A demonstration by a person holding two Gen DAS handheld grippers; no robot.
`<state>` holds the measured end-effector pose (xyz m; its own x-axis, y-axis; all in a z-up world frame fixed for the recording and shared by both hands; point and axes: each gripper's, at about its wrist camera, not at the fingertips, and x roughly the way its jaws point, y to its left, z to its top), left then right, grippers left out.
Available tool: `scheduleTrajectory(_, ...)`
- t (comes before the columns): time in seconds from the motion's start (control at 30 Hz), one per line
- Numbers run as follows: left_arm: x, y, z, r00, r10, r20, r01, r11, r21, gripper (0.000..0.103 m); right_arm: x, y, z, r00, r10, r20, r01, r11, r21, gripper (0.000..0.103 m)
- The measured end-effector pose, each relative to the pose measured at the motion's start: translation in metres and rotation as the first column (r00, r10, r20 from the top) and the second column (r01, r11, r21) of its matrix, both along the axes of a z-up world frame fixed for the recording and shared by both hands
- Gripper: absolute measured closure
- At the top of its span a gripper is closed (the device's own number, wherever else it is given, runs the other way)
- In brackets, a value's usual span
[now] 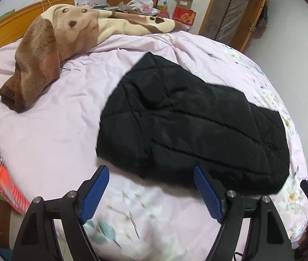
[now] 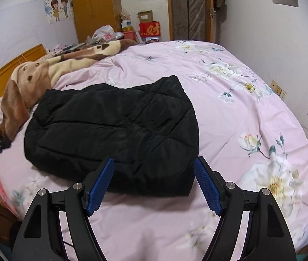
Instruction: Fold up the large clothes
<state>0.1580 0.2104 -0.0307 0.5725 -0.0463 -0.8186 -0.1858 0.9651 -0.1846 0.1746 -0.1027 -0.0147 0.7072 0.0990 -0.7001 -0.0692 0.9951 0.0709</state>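
The black quilted jacket (image 1: pixel 188 128) lies folded into a compact slab on the pink floral duvet (image 1: pixel 52 134), near the foot-side edge, well apart from the brown dog-print fleece blanket (image 1: pixel 45 50) bunched toward the wooden headboard (image 1: pixel 12 24); the left gripper (image 1: pixel 150 188) hangs just short of the jacket's near hem with its blue pads spread wide and nothing between them; the right gripper (image 2: pixel 154 182) is likewise splayed and empty, its tips over the jacket's near edge.

The likely trouble is springback; the padded fill looks puffy and the shell slick, so a fold may slide open or bulge if only the top layer is pinched; a grab at the hem could also snag the soft duvet beneath and drag it along, since that cloth already lies wrinkled and loose.

The jacket shows diamond stitching, a matte sheen, rounded corners; the fleece looks plush; the gripper pads are finely ribbed.
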Motion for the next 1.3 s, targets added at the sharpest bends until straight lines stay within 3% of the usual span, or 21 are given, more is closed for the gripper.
scheduleTrajectory(0.3,-0.060,-0.060,0.007,0.999,-0.035,0.040,0.031,0.997,0.077,0.021,-0.052,0.028,0.017,0.998,0.052,0.045,-0.050,0.998,-0.045,0.027)
scheduleTrajectory(0.4,-0.076,-0.078,0.011,0.997,-0.056,0.055,0.046,0.985,0.168,0.021,-0.065,0.033,0.019,0.996,0.064,0.054,-0.062,0.997,-0.050,0.027)
scheduleTrajectory(0.6,-0.104,-0.096,0.019,0.992,-0.076,0.102,0.050,0.970,0.237,0.021,-0.087,0.040,0.020,0.996,0.070,0.058,-0.067,0.996,-0.055,0.027)
scheduleTrajectory(1.0,-0.123,-0.114,0.020,0.987,-0.097,0.130,0.074,0.983,0.166,0.021,-0.108,0.043,0.021,0.996,0.057,0.064,-0.053,0.997,-0.064,0.027)
scheduleTrajectory(1.3,-0.123,-0.116,0.018,0.986,-0.093,0.136,0.071,0.984,0.162,0.021,-0.108,0.039,0.016,0.998,0.040,0.048,-0.038,0.998,-0.049,0.027)
